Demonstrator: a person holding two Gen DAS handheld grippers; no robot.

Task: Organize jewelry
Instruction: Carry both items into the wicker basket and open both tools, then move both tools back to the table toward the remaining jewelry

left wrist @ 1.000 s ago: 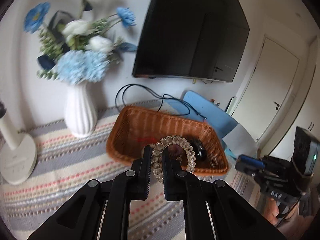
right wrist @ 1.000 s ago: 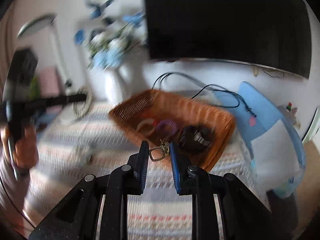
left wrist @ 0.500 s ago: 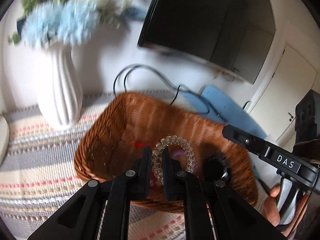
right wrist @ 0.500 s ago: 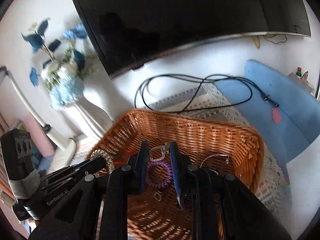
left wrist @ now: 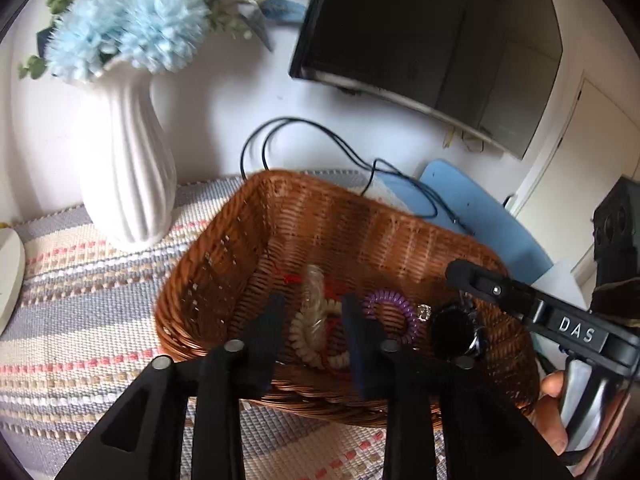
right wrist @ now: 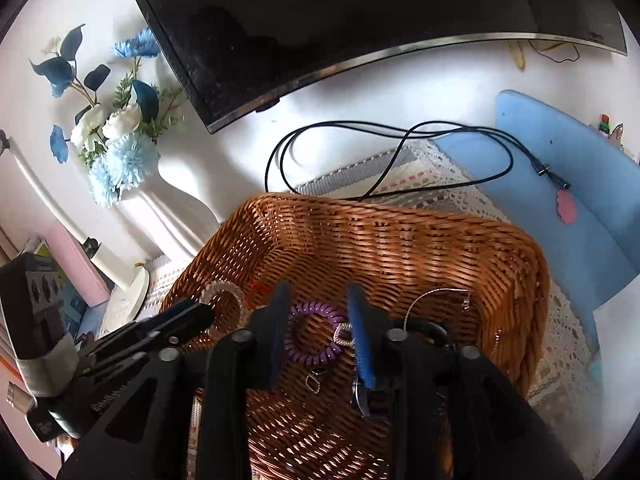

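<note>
the wicker basket (left wrist: 320,216) is seen from both wrists, standing on a striped woven mat (left wrist: 72,300) beside a white ribbed vase (left wrist: 128,176) of blue flowers. only the left wrist view shows the fingers of the person's hand (left wrist: 554,412) wrapped on the right tool's handle, and a dark round watch (left wrist: 456,334) on the basket floor; only the right wrist view shows a thin silver chain (right wrist: 436,296) against the far wall of the basket and a small metal charm (right wrist: 343,334) at the purple coil hair tie (right wrist: 310,336).

the left gripper (left wrist: 314,336) is held over the near rim, its jaws opening, and the clear beaded bracelet (left wrist: 312,320) is seen blurred between them (no pad is seen pressing on it), just above a red cord (left wrist: 292,279). the right gripper (right wrist: 320,336) is likewise opening, with nothing clamped; the purple coil lies on the basket floor behind its gap. both tools are pointed downward into the basket, side by side, the left one's tip visible at the left edge of the right wrist view.
</note>
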